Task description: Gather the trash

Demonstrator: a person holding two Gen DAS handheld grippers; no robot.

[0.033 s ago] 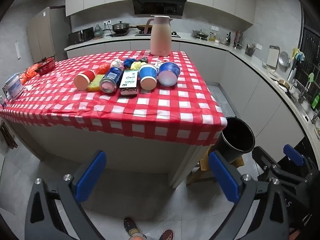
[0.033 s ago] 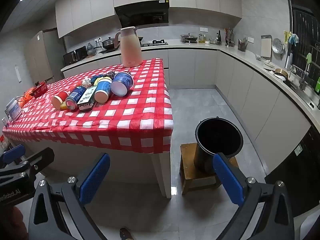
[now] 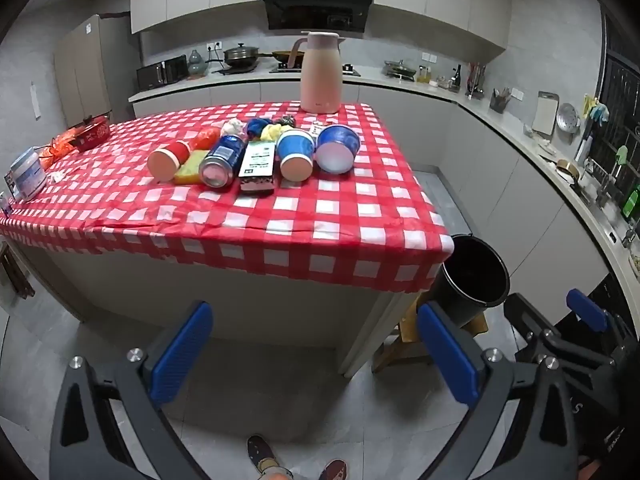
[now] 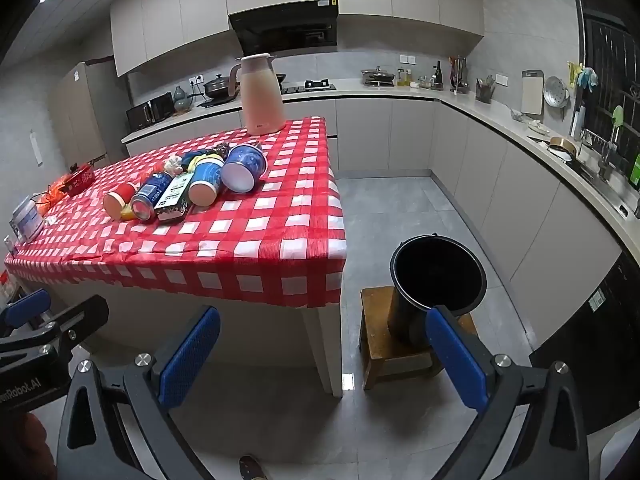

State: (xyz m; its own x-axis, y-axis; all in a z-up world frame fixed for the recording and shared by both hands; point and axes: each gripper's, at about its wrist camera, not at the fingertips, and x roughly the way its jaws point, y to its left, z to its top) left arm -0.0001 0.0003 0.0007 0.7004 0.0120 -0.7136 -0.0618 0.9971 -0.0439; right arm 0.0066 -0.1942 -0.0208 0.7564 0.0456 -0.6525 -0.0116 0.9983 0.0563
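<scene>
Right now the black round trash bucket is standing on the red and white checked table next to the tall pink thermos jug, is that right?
Not quite. The black round trash bucket stands on a small wooden stool on the floor beside the table, as the right wrist view shows. Only the tall pink thermos jug is on the red and white checked table.

Left gripper (image 3: 314,350) tilted downward, right gripper (image 4: 322,354) alongside — fingers (image 3: 182,354) spread wide, empty

Both wrist cameras hang well back from the table (image 3: 280,216), angled down over floor and tabletop alike — the left faces the table's near edge squarely, the right sits further right, centring the black bin (image 4: 438,276). Both share the table, bin and kitchen counter (image 3: 520,136)
</scene>
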